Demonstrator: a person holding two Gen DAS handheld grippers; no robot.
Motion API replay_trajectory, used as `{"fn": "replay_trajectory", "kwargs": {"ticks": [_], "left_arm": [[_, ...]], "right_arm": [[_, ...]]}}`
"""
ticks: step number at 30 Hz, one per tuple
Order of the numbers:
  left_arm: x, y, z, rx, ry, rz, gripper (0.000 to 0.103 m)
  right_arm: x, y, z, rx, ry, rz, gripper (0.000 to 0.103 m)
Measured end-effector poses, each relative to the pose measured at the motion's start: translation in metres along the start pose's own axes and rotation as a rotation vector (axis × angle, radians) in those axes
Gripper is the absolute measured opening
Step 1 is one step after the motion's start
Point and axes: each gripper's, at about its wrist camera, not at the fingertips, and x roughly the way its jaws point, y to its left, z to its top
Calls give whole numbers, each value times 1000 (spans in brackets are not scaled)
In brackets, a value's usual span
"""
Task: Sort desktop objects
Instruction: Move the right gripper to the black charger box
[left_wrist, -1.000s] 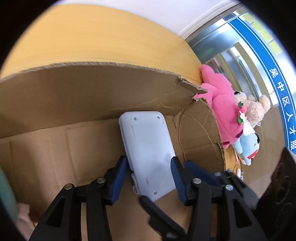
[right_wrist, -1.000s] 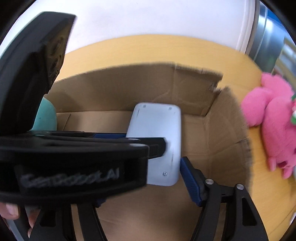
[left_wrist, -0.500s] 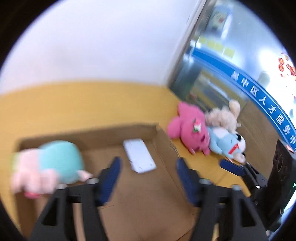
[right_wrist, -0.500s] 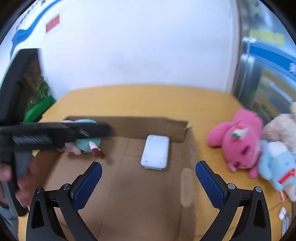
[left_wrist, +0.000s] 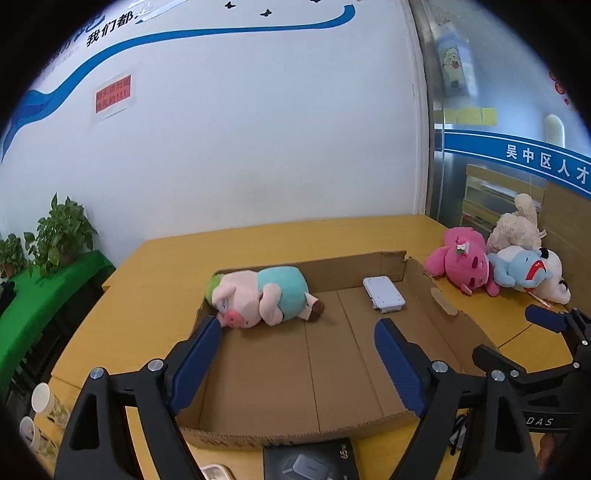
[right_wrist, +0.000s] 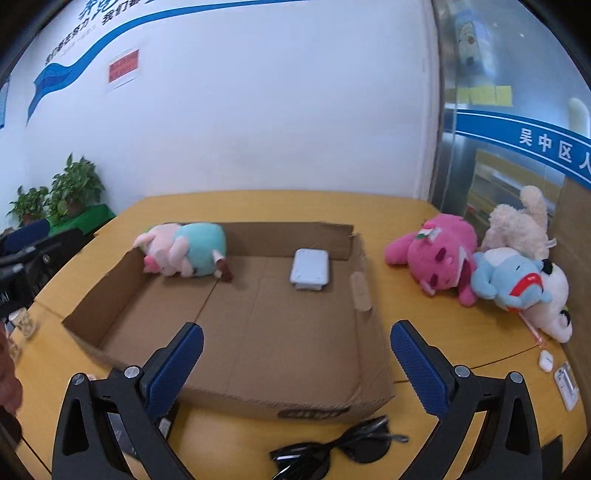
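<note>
White flat device (left_wrist: 383, 294) lies loose on the floor of the cardboard box (left_wrist: 439, 295), far right corner of the box, just beside the back and right walls; in the right wrist view it sits at frame centre (right_wrist: 310, 272). Nothing is touching it.

Pig plush (left_wrist: 260, 295) in a teal shirt lies on its side at the far left of the box, head toward the left wall; upper left of centre in the right wrist view (right_wrist: 183, 251).

Left gripper (left_wrist: 297, 345): jaws opening, spread wide, nothing between the blue pads, only the box floor behind them. Right gripper (right_wrist: 295, 350): jaws spread wide, nothing between them, over the near part of the box (right_wrist: 110, 291).

Outside the box, on the yellow table (right_wrist: 436, 332): pink plush (right_wrist: 436, 251), blue plush (right_wrist: 509, 277) and cream plush (right_wrist: 517, 221) piled together at the right of the frame. Sunglasses (right_wrist: 332, 450) lie just in front of the box's near wall, bottom centre. Small white items (right_wrist: 554, 365) at the table's right edge, too small to identify. Dark packaged item (left_wrist: 310, 459) at the bottom of the left wrist view, against the near wall. Potted plants (left_wrist: 59, 236) on a green surface, left.
</note>
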Motion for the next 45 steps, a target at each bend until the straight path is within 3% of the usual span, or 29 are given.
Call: {"fn": "replay_trajectory", "kwargs": {"ticks": [8, 13, 15, 16, 17, 18, 20, 22, 23, 24, 25, 26, 27, 30, 37, 40, 45], "left_arm": [[-11, 6, -31, -58, 67, -58, 85], [-16, 14, -39, -87, 70, -83, 85], [-17, 18, -40, -99, 67, -93, 81], [-16, 19, -41, -104, 70, -89, 76], [-15, 21, -42, -107, 79, -87, 55], [-12, 23, -44, -113, 98, -93, 30], [-4, 26, -48, -134, 141, -118, 20], [-5, 29, -52, -148, 140, -114, 21], [-7, 30, -53, -151, 130, -102, 26], [-9, 32, -54, -152, 124, -93, 44], [-10, 34, -54, -153, 120, -90, 57], [-12, 36, -55, -155, 114, -90, 78], [-14, 39, -57, -159, 104, -90, 81], [-12, 47, -62, -155, 122, -102, 81], [14, 64, -96, -181, 276, -156, 81], [31, 64, -111, -183, 329, -196, 81], [57, 56, -131, -197, 415, -292, 80]], "right_arm": [[-37, 25, -11, -80, -94, -74, 103], [-33, 28, -14, -59, -56, -34, 103], [-30, 29, -17, -51, -41, -29, 101], [-29, 30, -18, -53, -36, -32, 100], [-29, 32, -18, -54, -36, -31, 87], [-29, 33, -19, -56, -35, -23, 65], [-28, 34, -19, -52, -19, 1, 58], [-29, 35, -20, -47, -23, 11, 61], [-31, 36, -21, -48, -30, 13, 71], [-33, 37, -21, -51, -38, 20, 93], [-35, 38, -21, -54, -47, 30, 103], [-38, 39, -22, -57, -61, 38, 103], [-41, 40, -23, -60, -70, 47, 103], [-39, 44, -28, -74, -42, 108, 103], [-7, 59, -70, -56, 152, 337, 103], [5, 68, -89, -21, 202, 370, 103], [12, 73, -107, -23, 201, 370, 103]]}}
